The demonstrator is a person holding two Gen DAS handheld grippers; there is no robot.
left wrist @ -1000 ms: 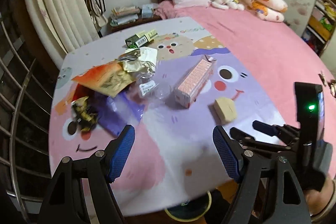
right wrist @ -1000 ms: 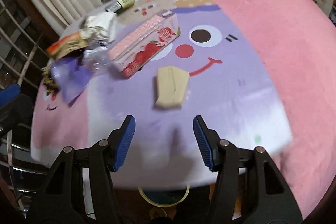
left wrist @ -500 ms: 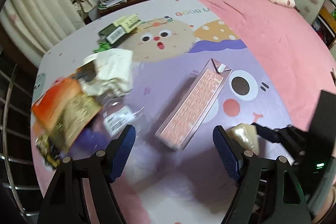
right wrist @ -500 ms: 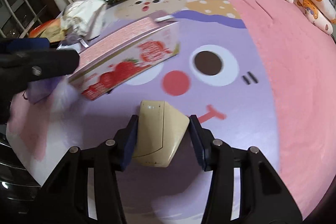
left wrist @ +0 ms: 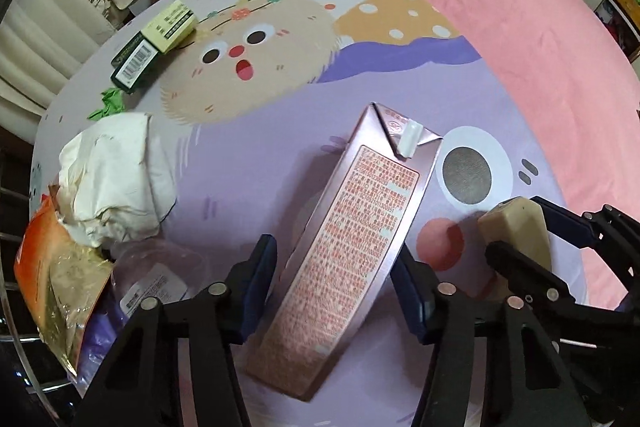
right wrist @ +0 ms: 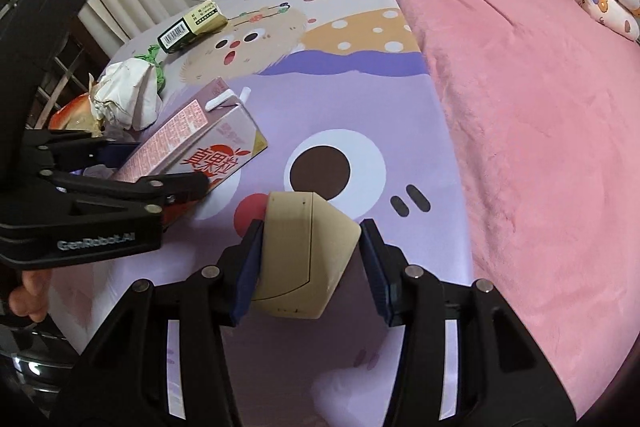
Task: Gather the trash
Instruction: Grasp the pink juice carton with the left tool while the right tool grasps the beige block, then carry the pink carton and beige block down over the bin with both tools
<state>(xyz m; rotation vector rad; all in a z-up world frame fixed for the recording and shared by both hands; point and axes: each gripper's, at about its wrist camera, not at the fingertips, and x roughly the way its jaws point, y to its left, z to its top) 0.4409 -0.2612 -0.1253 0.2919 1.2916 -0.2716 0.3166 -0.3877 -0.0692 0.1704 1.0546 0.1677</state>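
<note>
closing the left tool point(left wrist: 334, 287) around the pink carton point(left wrist: 348, 247) lying flat on the bed point(left wrist: 500, 39); right pad touching the carton's edge, left pad a little off it, so not pinching yet. pinching the tan box point(right wrist: 306, 255) in the right tool point(right wrist: 308, 269), left pad pressed on its side, right pad at its slanted corner, though full contact there is hard to confirm. judging the step as a two-handed pickup: box apparently gripped, carton still being gripped. needing next, probably, a firm squeeze across the carton's narrow sides before lifting, keeping it level in case liquid remains; whether it is empty cannot be told. lying further out, near the left edge: white crumpled paper point(left wrist: 116, 179), an orange wrapper point(left wrist: 52, 287), a clear plastic piece point(left wrist: 156, 275), and, well apart, a green-and-yellow pack point(left wrist: 154, 41). showing no bin or bag for the trash in either view.
</note>
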